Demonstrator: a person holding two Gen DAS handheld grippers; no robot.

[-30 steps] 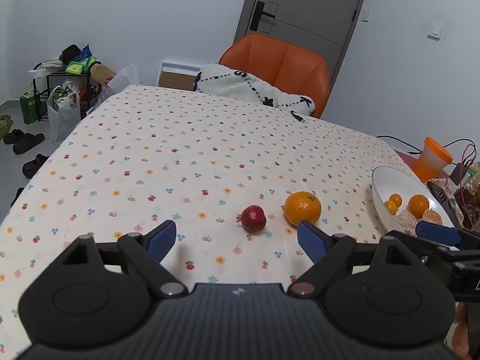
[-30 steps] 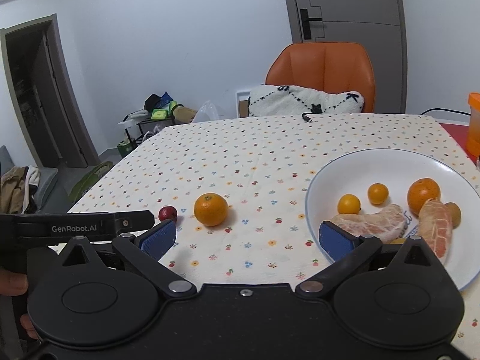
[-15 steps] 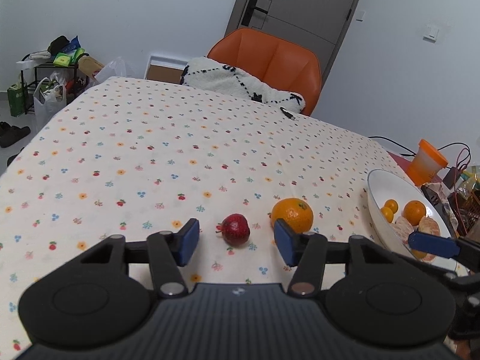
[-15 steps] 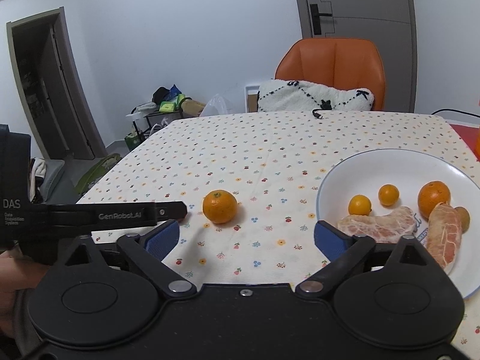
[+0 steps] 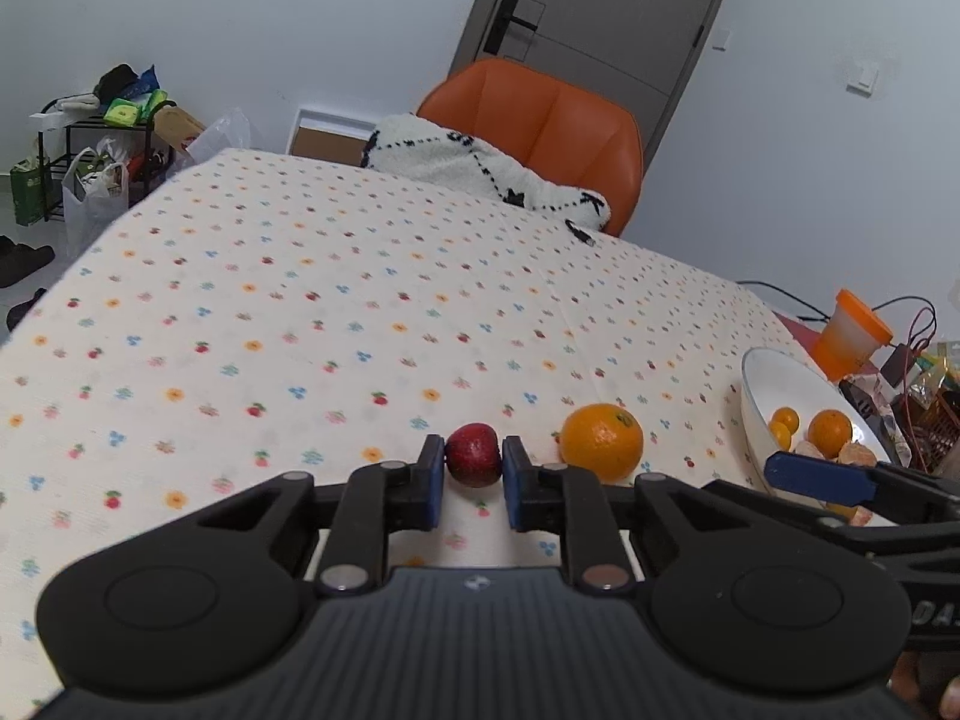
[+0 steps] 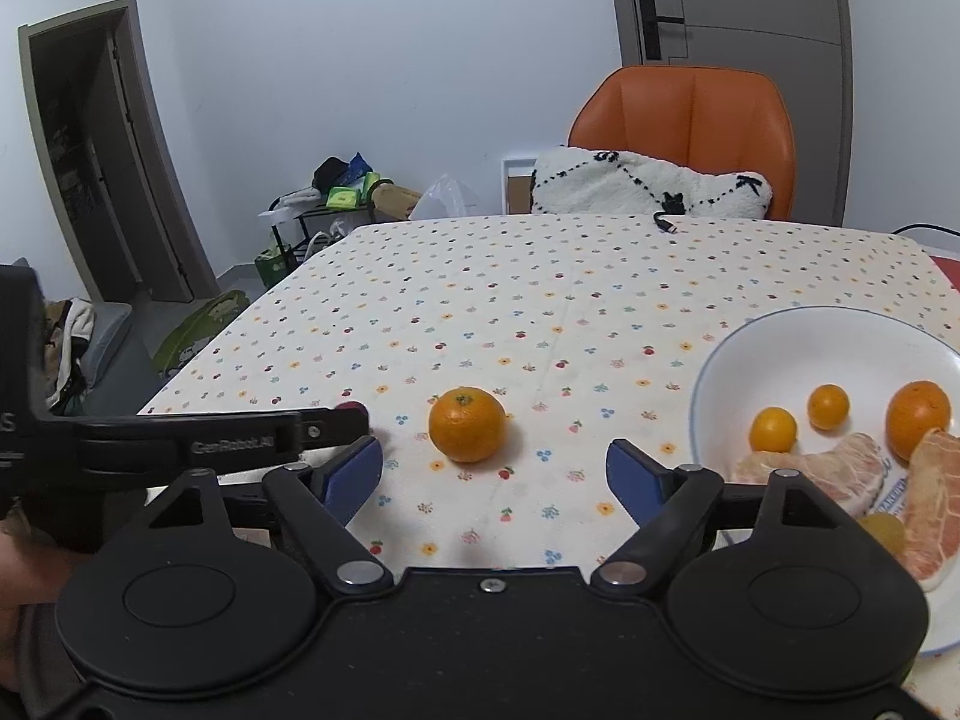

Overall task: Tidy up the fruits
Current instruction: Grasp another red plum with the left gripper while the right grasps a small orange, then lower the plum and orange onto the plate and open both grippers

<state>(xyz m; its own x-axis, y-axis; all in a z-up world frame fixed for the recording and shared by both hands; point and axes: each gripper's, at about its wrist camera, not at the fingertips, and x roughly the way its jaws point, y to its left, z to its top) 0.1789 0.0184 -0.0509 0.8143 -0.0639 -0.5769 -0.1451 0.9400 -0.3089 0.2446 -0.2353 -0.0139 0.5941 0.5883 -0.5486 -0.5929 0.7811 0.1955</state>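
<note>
Left gripper (image 5: 474,483): my fingers pinch the red fruit (image 5: 473,455).
Right gripper (image 6: 495,474): my fingers spread wide, holding nothing.
Orange (image 5: 602,441): at 3 o'clock of the red fruit.

Home, dining corner of lived-in room. Table (image 5: 300,300) under flower-and-cherry print cloth. At 12 o'clock, orange upholstered chair (image 5: 540,114) with white fleecy throw (image 5: 480,174) over seat; grey interior door (image 5: 600,18) with lever handle behind it. At 10 o'clock, low black rack (image 5: 90,144) piled with packets and carrier bags, shoes (image 5: 24,264) on floor beside it. At 3 o'clock, white plate (image 6: 780,348) of fruit, orange-lidded tub (image 5: 852,330), tangle of cables. Plain white walls, wall switch (image 5: 864,75).
</note>
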